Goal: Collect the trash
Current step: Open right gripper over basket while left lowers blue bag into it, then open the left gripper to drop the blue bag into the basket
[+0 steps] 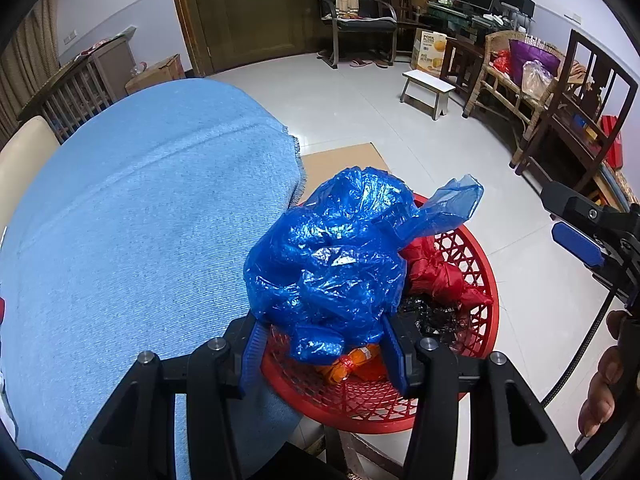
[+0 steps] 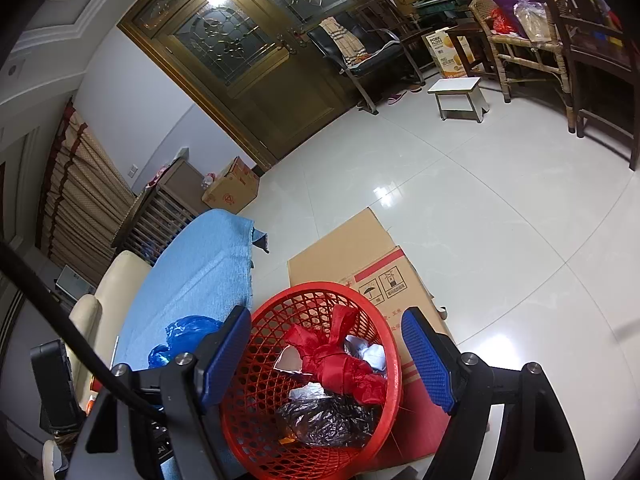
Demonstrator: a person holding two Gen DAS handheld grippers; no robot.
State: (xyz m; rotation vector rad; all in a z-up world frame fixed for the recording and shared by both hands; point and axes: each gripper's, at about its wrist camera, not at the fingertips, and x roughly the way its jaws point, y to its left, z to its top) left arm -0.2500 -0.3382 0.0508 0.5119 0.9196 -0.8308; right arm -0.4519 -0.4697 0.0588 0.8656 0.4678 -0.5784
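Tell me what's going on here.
A person with two handheld grippers is collecting trash. The left gripper holds a crumpled blue bag over the red basket, beside the blue cloth. The right gripper is open and empty above the basket, which already holds red wrapping, black plastic and paper scraps.

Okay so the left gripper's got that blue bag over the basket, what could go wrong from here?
The blue plastic bag looks bulky and hangs partly over the table-side rim of the red basket, so on release it might catch the rim or land on the blue cloth. Its loose tail may snag the lattice.
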